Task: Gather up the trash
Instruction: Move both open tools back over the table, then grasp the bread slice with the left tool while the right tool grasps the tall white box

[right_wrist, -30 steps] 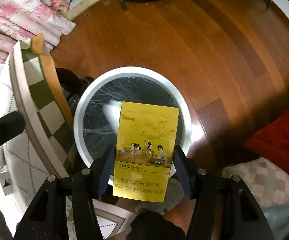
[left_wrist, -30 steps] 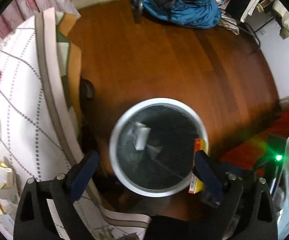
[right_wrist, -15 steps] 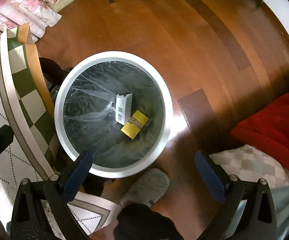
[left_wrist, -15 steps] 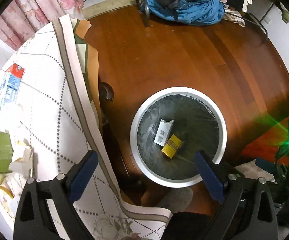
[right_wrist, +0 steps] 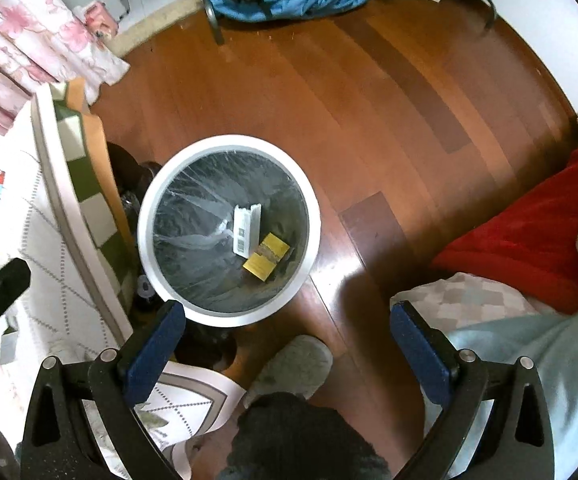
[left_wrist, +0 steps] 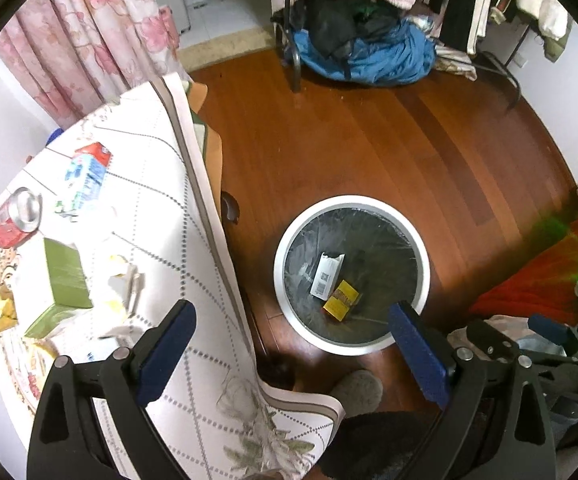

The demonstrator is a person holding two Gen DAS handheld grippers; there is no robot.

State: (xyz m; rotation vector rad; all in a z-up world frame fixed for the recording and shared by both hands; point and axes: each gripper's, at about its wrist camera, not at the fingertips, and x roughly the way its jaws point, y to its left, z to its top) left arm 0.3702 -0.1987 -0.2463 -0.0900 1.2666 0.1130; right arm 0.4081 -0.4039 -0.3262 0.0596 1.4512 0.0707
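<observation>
Red can [left_wrist: 16, 216] beside green box [left_wrist: 65, 276]

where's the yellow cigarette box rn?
In both wrist views, the yellow cigarette box lies at the bottom of the white-rimmed trash bin, right beside the white carton.

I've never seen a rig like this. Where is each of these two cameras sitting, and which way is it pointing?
Left wrist view: rides on the left gripper, looking down over the tablecloth edge, with a red can and green box on the table; open blue fingers and a grey slipper show.
Right wrist view: rides on the right gripper, looking down at the floor; open fingers, slipper and dark trouser leg show.
Shared: the white bin holding a yellow pack and white box.
</observation>
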